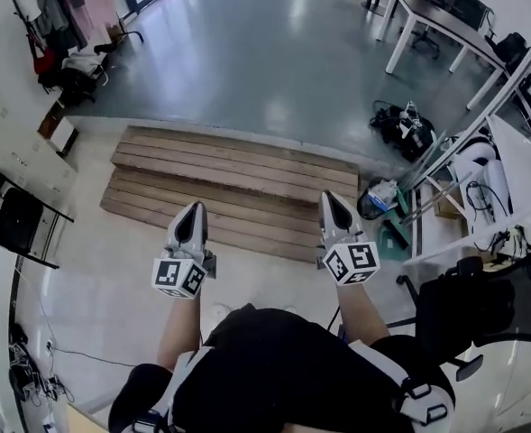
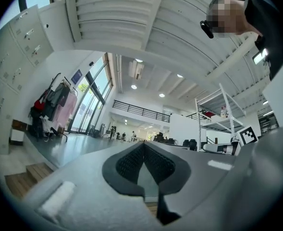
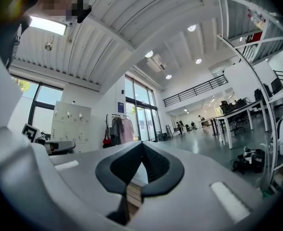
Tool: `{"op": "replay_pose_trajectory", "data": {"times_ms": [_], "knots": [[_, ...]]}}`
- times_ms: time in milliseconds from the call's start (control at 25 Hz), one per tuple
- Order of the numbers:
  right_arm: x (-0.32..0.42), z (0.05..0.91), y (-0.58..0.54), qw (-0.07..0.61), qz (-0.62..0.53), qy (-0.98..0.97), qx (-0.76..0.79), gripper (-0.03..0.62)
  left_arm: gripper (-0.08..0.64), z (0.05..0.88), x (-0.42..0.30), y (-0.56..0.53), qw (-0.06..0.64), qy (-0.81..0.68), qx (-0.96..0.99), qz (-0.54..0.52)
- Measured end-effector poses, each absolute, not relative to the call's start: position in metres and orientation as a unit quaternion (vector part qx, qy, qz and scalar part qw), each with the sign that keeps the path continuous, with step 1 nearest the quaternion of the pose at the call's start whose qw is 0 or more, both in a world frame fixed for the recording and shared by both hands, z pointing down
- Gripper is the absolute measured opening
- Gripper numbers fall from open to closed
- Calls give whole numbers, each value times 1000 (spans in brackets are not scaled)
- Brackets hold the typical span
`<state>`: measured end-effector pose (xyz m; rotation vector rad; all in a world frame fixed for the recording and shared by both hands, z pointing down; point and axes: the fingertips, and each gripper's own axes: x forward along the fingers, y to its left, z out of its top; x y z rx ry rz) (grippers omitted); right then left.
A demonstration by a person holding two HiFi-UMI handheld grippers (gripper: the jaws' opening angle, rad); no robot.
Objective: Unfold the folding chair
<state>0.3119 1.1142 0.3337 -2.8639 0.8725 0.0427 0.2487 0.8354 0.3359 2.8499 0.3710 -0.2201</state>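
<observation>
Head view shows the left gripper [image 1: 191, 215] and right gripper [image 1: 335, 204] both closed and empty, held out toward the steps [image 1: 233, 177], with the chair [image 1: 17, 219] folded at the floor's left edge; judging by this, nothing is started, and next comes turning left to reach its frame.

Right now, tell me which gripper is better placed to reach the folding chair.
Probably left: the folding chair stands folded at the wall, nearer the left gripper than the right gripper. Both are shut and empty.
</observation>
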Motion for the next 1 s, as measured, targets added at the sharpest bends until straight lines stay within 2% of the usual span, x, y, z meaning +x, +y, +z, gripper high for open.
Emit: {"op": "replay_pose_trajectory", "data": {"times_ms": [1000], "knots": [[315,345,791,75,-5,506,-859,5,-2,347,126,569,100,-125,982,-103]]}}
